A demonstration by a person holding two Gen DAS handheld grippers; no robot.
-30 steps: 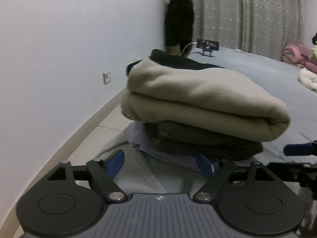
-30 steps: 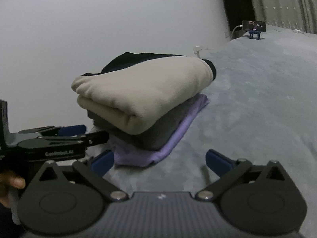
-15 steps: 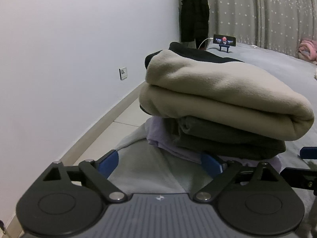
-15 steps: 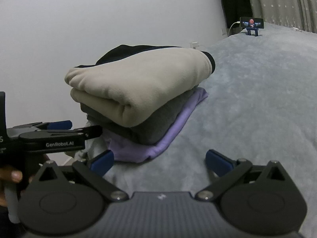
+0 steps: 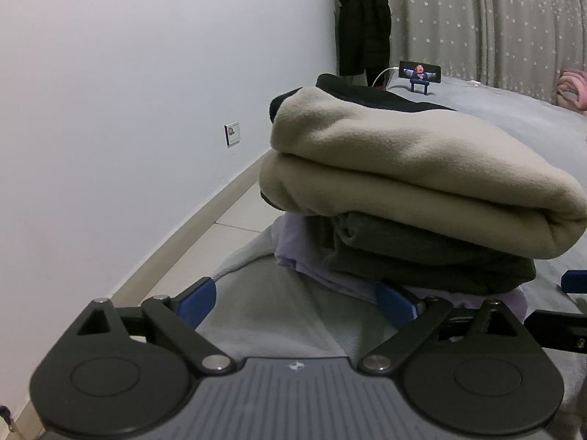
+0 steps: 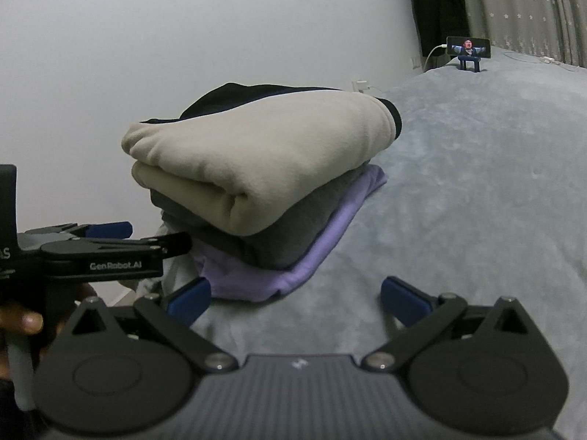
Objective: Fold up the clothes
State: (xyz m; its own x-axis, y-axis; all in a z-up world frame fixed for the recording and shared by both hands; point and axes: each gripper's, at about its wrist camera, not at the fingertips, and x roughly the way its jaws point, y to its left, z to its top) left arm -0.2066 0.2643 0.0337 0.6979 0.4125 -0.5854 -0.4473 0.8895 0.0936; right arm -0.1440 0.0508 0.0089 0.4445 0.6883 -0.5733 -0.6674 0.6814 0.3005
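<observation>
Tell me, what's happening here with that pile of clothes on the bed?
A person holds a two-finger gripper in each hand. Both the left gripper and the right gripper are open and hold nothing. Ahead of them a stack sits on the grey bed cover: a folded beige fleece on a dark grey garment on a purple one.

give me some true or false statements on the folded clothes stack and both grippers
1. The beige fleece garment lies on top of the dark grey folded garment. True.
2. The lilac garment is on top of the stack. False: it is at the bottom.
3. The right gripper is shut on cloth. False: it is open and holds nothing.
4. The left gripper is open. True.
5. A phone on a blue stand sits on the grey bed cover. True.
</observation>
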